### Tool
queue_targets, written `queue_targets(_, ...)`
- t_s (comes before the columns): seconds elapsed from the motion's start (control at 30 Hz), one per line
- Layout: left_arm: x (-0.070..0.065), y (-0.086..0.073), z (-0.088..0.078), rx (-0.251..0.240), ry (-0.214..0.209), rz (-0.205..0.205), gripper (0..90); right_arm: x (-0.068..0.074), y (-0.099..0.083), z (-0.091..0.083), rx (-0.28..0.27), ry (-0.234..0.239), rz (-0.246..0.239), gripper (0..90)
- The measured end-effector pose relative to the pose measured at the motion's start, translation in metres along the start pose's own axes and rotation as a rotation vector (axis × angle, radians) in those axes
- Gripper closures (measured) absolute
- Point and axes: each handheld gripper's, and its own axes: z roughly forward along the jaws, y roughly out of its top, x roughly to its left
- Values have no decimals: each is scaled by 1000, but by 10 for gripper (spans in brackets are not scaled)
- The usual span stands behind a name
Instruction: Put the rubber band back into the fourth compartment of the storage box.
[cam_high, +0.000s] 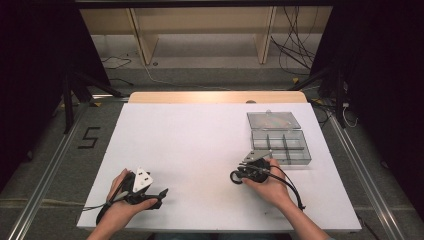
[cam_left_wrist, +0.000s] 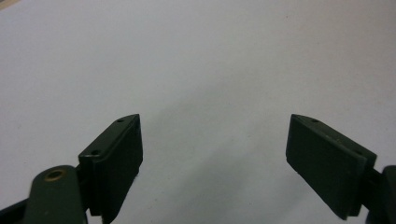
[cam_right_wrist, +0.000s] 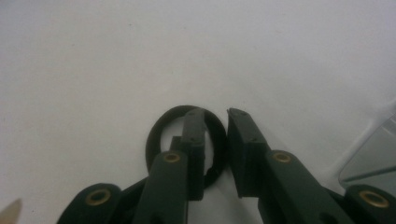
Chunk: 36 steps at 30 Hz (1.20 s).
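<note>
Nearest the person, the left gripper (cam_high: 162, 192) lies low on the white tabletop (cam_high: 200, 145), well to the near left of the clear plastic compartment box (cam_high: 280, 146). It is matte black, with a pale three-cornered plate on top, and the left hand (cam_high: 122, 200) wraps around its body. In the left gripper view its two flat, wedge-shaped fingers (cam_left_wrist: 116, 158) stand wide apart with nothing between them, above a smooth, unmarked white surface.

The right gripper (cam_high: 238, 176) sits just to the near left of the box, held by the right hand (cam_high: 270, 185), with a black cable (cam_high: 292, 187) looping back along the wrist. A grey three-cornered plate tops it. In the right gripper view its fingers (cam_right_wrist: 243, 140) are nearly together, and one side of a black ring (cam_right_wrist: 156, 135) passes between them: one finger lies inside the loop and the other outside. The ring is thin, round and dull, like rubber or an elastic band, and rests flat on the tabletop. In the high view the same ring (cam_high: 235, 176) shows as a small dark loop at the gripper's tip, to the near left of the box.

The box is transparent, rectangular and shallow, split by thin walls into several compartments. Its hinged lid (cam_high: 273, 120) lies open flat on the far side, faintly reflective. What the compartments hold cannot be made out.

Beyond the box, a strip of light wood (cam_high: 215, 97) edges the tabletop's far side. Farther off are wooden shelf frames (cam_high: 200, 30) and loose cables on a grey floor (cam_high: 165, 75).
</note>
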Motion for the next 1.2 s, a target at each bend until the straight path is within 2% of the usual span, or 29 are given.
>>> queue_targets(0.23, 0, 0, 0, -3, 1, -1, 184, 3, 2, 0, 15, 0, -5, 873)
queue_targets(0.5, 0, 0, 0, -4, -1, 0, 184, 4, 2, 0, 13, -7, -6, 886)
queue_targets(0.57, 0, 0, 0, -3, -1, 1, 185, 3, 3, -2, -5, -7, 0, 888)
queue_targets(1.2, -1, 1, -1, -5, 2, 13, 184, 2, 8, -14, -61, 1, 15, 888)
